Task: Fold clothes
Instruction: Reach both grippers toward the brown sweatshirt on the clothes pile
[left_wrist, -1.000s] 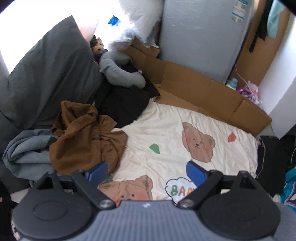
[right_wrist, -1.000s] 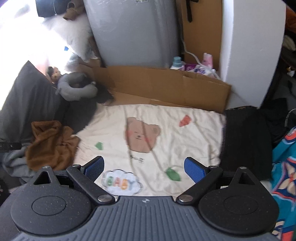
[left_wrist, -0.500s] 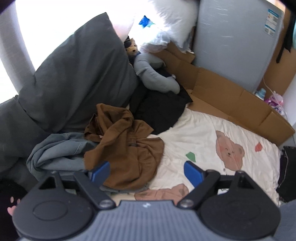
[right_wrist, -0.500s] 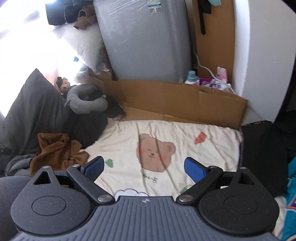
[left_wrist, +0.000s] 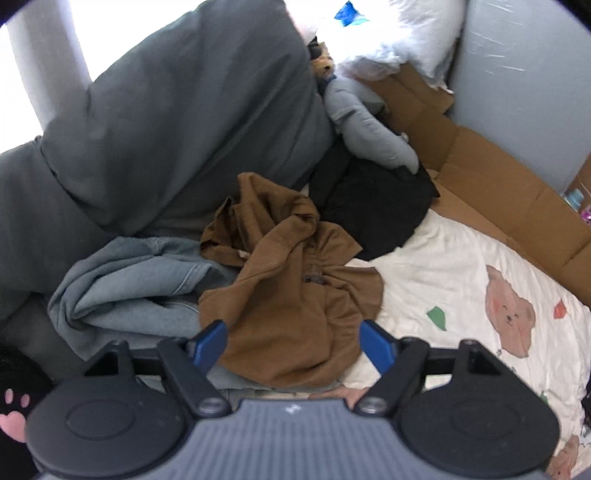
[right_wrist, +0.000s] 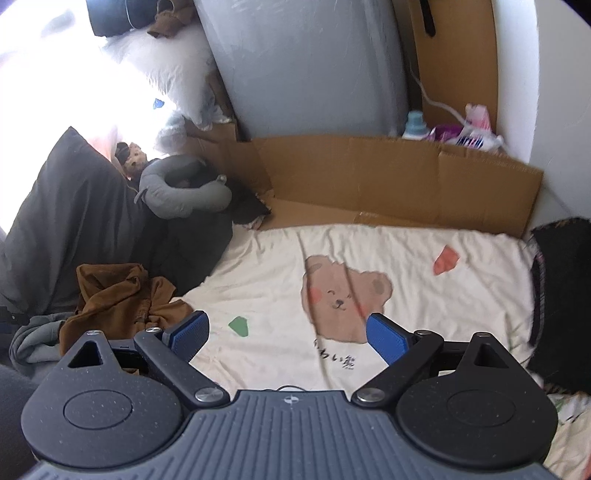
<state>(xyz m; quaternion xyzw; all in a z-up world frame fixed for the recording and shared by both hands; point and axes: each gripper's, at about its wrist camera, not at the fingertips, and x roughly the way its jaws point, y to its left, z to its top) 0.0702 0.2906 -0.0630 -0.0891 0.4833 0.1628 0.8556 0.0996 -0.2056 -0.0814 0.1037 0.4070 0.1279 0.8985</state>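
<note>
Left wrist view: the left gripper (left_wrist: 291, 341) tilts steeply down over a crumpled brown garment (left_wrist: 291, 295), which lies on the left side of the bed beside the cream bear-print sheet (left_wrist: 461, 273). Its blue fingers (left_wrist: 210, 341) stand wide but are closing, the garment's near hem framed between them with no pad pressing it. A grey-blue garment (left_wrist: 125, 291) lies just left, a black one (left_wrist: 373, 206) beyond, and a dark grey pillow (left_wrist: 177, 122) behind.

Right wrist view: the right gripper (right_wrist: 286, 334) slopes down over the bear-print sheet (right_wrist: 406, 258), fingers (right_wrist: 386, 338) wide and empty. The brown garment (right_wrist: 118, 299) lies near left. A cardboard wall (right_wrist: 388, 177) edges the far side; the sheet offers open room.
</note>
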